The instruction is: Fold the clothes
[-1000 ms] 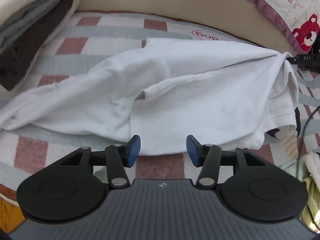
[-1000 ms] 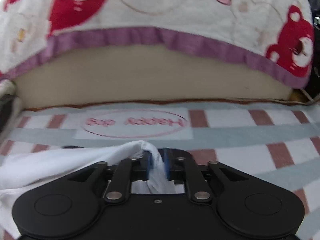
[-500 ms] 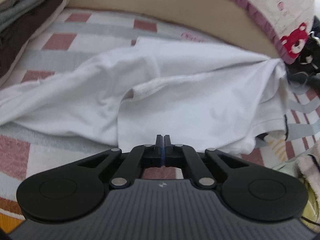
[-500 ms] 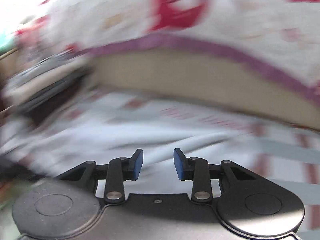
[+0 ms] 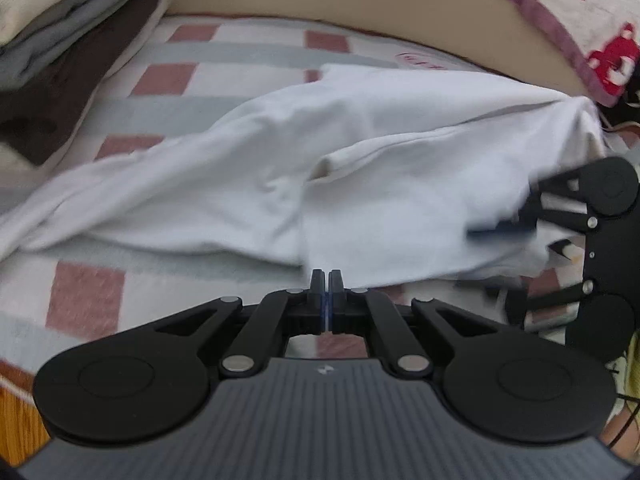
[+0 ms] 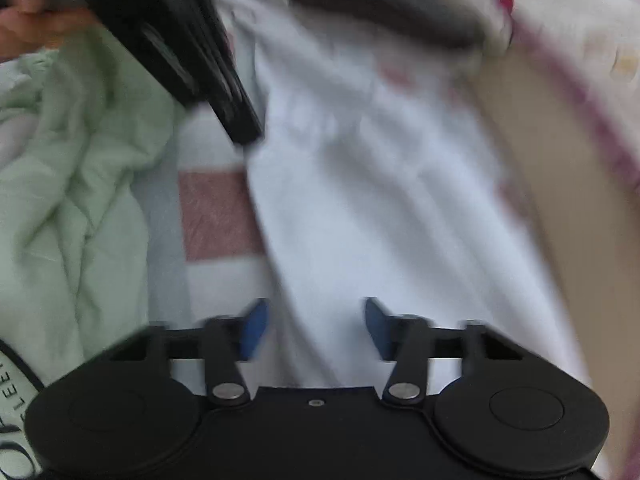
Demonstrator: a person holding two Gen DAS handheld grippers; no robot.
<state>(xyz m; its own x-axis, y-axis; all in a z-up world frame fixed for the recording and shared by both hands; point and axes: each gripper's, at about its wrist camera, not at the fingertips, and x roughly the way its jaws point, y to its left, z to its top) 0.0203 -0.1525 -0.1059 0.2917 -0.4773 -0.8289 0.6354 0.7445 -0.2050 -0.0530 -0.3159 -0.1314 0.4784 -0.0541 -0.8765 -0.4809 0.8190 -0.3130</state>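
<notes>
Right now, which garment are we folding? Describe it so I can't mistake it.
On the checked bed cover, find the white shirt spread crumpled across the middle, before the left gripper. Unlike the folded stack at far left or the pale green cloth, it is plain white, unfolded.

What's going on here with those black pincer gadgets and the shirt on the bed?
A person is folding a white shirt spread on a checked bedcover, with a two-finger gripper in each hand. The left gripper is shut at the shirt's near edge; whether it pinches cloth is unclear. The right gripper is open over the shirt. A stack of folded clothes sits to the left.
</notes>
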